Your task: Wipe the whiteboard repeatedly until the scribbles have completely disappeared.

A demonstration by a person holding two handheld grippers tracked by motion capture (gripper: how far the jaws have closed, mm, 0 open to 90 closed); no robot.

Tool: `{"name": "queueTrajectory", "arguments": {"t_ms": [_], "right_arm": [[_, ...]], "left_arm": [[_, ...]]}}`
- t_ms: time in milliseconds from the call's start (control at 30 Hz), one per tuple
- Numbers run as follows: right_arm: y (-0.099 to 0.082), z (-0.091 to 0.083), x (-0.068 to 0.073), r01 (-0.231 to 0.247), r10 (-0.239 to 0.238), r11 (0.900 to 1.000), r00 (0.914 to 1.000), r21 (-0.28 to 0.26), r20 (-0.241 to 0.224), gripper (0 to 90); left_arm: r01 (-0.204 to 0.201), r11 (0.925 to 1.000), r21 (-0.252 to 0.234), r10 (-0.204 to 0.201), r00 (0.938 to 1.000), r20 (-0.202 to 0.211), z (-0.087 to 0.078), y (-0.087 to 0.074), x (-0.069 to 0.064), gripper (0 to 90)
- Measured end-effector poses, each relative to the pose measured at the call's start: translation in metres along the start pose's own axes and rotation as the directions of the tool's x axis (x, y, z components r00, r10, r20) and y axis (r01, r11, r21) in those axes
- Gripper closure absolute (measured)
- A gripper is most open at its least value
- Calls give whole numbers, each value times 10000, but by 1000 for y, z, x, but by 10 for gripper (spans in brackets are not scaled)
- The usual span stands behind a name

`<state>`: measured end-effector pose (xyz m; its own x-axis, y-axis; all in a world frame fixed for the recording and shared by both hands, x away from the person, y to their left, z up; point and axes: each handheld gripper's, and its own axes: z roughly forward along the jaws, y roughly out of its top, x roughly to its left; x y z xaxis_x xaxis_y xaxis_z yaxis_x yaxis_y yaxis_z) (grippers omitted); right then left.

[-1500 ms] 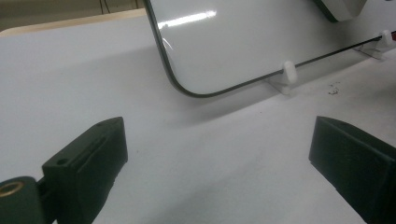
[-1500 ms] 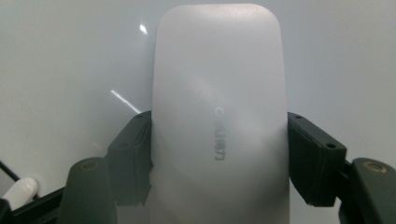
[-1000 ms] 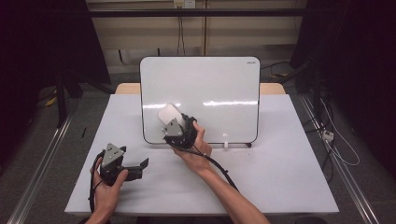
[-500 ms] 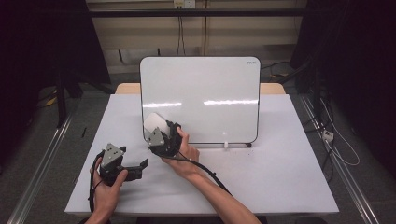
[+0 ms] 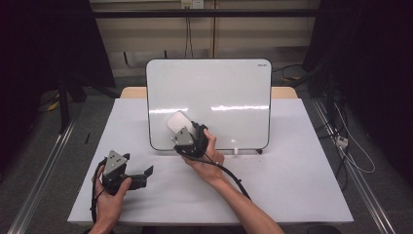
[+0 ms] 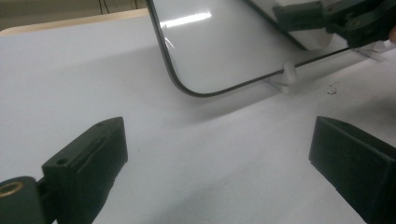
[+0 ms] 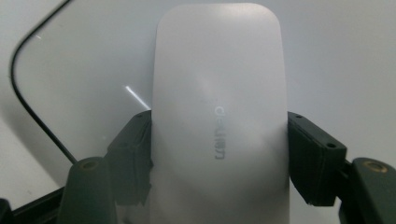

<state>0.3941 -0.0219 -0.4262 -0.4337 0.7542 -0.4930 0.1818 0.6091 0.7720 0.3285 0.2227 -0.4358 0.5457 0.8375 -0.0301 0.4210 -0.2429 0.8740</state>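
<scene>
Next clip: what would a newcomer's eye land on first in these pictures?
The whiteboard standing upright at the middle of the white table. The right gripper presses a white eraser, clamped between its jaws, against the board's lower left. The left gripper rests low at the table's front left, jaws wide open with nothing between them.

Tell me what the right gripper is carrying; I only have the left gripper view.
Observer: The right gripper is shut on a white eraser, with its jaws on the two long sides.
Operator: Say where it sits.
Observer: In the high view it is in front of the lower left part of the upright whiteboard, near the corner.
Operator: Report the board's face.
Observer: It is blank all over, with just streaks of glare.
</scene>
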Motion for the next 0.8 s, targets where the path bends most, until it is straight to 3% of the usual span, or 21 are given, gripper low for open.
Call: {"name": "queueTrajectory", "arguments": {"t_ms": [367,633,800], "right_arm": [[-31,-18,-45,-736,724,9967,9968,349,335,317],[-51,-29,-63,-898,883,9940,9958,630,256,317],[-54,-32,-72,-1586,1594,9849,9872,692,-73,318]], "left_arm": [[45,10000,26,-45,10000,-51,0,0,0,44],[55,10000,18,-55,10000,-83,-4,-2,1,44],[153,9999,39,-153,9997,-168,-6,-4,3,44]]}}
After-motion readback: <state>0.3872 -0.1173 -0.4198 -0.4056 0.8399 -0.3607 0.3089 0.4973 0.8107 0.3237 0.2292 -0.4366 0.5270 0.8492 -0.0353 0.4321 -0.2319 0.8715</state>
